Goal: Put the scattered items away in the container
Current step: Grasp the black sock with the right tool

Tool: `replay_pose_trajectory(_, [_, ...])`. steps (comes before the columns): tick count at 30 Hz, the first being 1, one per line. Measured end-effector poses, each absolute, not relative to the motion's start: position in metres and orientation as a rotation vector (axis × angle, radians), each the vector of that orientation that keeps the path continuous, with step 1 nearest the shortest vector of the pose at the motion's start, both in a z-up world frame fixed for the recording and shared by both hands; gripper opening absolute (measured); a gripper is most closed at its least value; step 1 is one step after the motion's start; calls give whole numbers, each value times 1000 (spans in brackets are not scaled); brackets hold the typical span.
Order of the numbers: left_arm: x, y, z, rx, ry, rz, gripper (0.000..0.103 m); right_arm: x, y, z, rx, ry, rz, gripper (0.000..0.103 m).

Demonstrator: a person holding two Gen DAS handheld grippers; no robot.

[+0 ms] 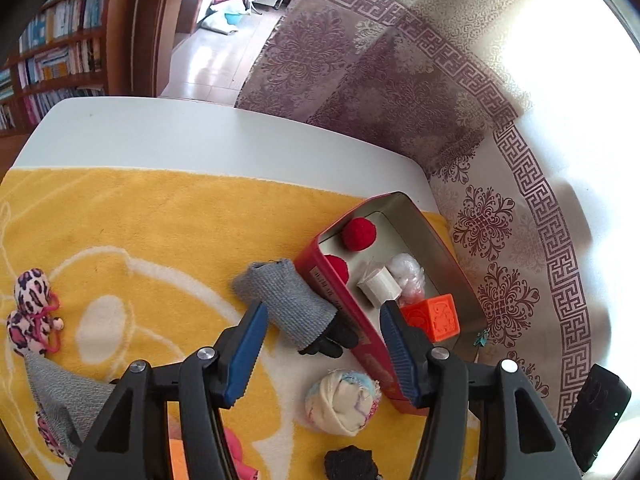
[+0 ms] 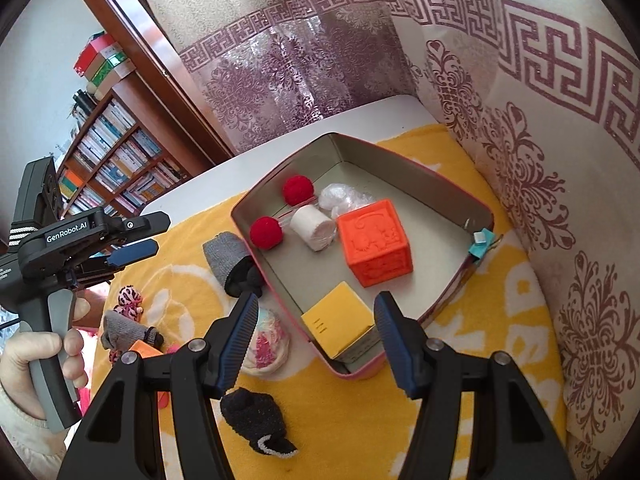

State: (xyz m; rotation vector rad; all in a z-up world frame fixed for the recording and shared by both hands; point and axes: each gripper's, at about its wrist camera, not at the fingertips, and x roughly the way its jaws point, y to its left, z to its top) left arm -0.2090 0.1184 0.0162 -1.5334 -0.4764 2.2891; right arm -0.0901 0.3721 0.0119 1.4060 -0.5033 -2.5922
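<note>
Both grippers, left gripper (image 1: 320, 344) and right gripper (image 2: 316, 340), hung spread wide and empty. 1 soft grey knitted sock roll (image 1: 284, 300) lay touching the red metal tin (image 1: 352, 320); probably light and squashy, best pinched mid-roll. Tin's raised rim needed clearing; room remained inside.
</note>
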Motion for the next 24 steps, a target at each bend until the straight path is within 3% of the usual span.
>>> replay_pose_trajectory(14, [-159,32,7,-1602,-567,2328,60,-56,292,-33,1591,-272,-2344,65])
replay_pose_trajectory(24, [-136,34,1,-1625,-526,2250,60,-58,270,-66,1705,-159,-2331,64])
